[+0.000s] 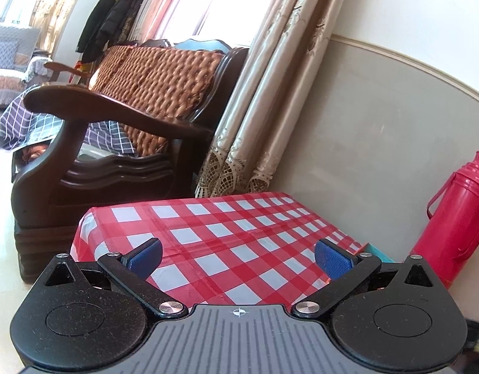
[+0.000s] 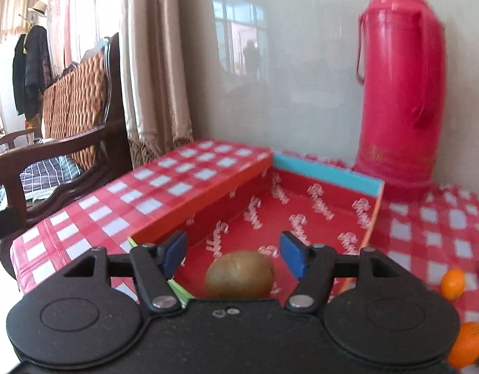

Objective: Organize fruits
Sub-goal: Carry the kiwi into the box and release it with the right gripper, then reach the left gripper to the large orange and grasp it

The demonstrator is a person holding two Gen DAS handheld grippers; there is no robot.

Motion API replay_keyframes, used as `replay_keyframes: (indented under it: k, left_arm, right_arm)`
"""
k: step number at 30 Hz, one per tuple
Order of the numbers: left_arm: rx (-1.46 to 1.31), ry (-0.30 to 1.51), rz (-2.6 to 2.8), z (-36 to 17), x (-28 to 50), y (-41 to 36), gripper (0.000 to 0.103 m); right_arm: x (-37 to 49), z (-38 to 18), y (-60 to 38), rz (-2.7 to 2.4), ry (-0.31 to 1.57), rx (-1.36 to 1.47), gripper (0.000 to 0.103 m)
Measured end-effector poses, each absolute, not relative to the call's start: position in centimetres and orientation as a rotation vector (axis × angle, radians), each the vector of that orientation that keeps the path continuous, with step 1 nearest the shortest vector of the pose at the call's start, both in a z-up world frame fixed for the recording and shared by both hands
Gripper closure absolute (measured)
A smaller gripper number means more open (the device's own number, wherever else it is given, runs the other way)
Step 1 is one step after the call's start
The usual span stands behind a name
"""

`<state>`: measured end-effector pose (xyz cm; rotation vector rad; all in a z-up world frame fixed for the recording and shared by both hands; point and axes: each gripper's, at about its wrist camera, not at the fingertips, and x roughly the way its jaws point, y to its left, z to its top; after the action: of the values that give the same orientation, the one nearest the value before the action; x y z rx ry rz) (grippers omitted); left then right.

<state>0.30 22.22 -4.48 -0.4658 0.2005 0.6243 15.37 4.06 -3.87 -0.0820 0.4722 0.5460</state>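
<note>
Kiwi (image 2: 240,273) lies in the red box (image 2: 301,215), near end, between the spread right gripper (image 2: 233,257). Box script unreadable. Left gripper (image 1: 238,257) gapes, empty, over the checked cloth (image 1: 214,233).

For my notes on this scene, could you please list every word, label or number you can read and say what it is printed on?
Red box lining: white script words repeated all over the inside, too blurred to read.
Red thermos: gold print near its base, too faint and blurred to read.
Right tongs body: only small marks, no legible text.
Left tongs body: only a crosshair symbol, no words.
Nothing else carries readable text.
</note>
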Motion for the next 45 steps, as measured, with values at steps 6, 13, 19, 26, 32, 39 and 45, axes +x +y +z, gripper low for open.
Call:
replay_keyframes:
  k: [6, 13, 19, 26, 32, 39, 45]
  left_arm:
    - [-0.359, 0.189, 0.575, -3.9, 0.8, 19.6, 0.000]
    - [-0.191, 0.203, 0.447, -3.1, 2.2, 14.2, 0.000]
    - [-0.088, 0.212, 0.305, -2.9, 3.2, 9.4, 0.000]
    - [-0.026, 0.257, 0.102, -3.1, 4.9, 3.7, 0.000]
    - [0.081, 0.349, -0.066, -3.9, 7.9, -2.0, 0.000]
    - [0.100, 0.461, -0.179, -4.9, 11.7, -6.1, 0.020]
    - [0.091, 0.524, -0.197, -6.2, 14.2, -7.6, 0.041]
  right_arm:
    - [13.1, -2.4, -1.7, 0.458, 0.399, -0.037, 0.032]
    - [10.4, -3.0, -10.7, 0.255, 0.350, -0.034, 0.023]
    - [9.1, -4.7, -16.7, 0.078, 0.348, -0.030, 0.022]
    - [7.7, -6.3, -20.8, -0.134, 0.323, 0.001, 0.006]
    - [6.5, -7.1, -23.7, -0.216, 0.306, 0.049, 0.006]
    - [5.8, -6.8, -26.1, -0.227, 0.302, 0.129, 0.006]
    - [5.2, -6.7, -27.1, -0.220, 0.293, 0.173, 0.006]
